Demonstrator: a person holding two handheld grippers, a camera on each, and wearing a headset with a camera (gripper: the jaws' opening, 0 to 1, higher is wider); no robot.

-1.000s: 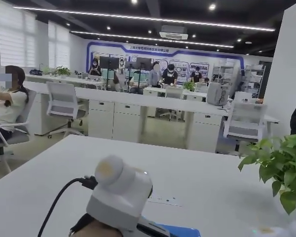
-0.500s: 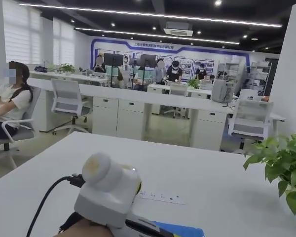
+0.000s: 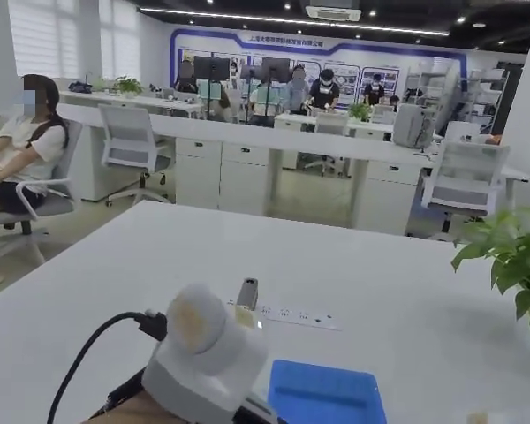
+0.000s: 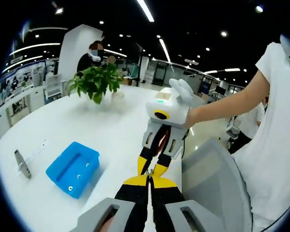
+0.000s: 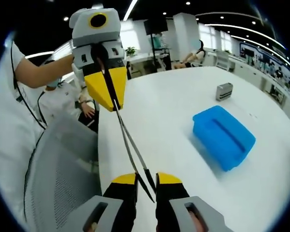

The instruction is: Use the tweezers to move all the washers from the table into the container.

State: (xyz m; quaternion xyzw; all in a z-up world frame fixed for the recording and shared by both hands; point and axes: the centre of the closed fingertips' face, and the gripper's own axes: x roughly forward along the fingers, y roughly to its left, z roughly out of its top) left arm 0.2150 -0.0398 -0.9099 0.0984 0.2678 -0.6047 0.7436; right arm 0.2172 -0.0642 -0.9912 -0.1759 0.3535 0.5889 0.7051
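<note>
The metal tweezers (image 5: 128, 140) run from my left gripper (image 5: 106, 89), which is shut on their joined end, down to my right gripper (image 5: 146, 186). My right gripper's jaws stand a little apart, with the tweezers' two tips in the gap and apparently touching neither jaw. In the left gripper view my left gripper (image 4: 149, 181) is shut, nose to nose with my right gripper (image 4: 152, 166). The blue container (image 5: 223, 135) lies on the white table (image 5: 174, 111), off to the side of both grippers (image 4: 72, 168). In the head view a gripper's housing (image 3: 203, 358) sits left of the container (image 3: 327, 395).
A small metal block (image 3: 246, 292) and a white power strip (image 3: 293, 314) lie beyond the container. A potted plant (image 3: 512, 261) stands at the table's right. A grey mesh chair (image 5: 58, 169) is at the table's near edge. People sit at desks behind.
The head view has tilted down, so more of the blue container and the metal block have come into view. The gripper at the bottom edge stays in much the same place.
</note>
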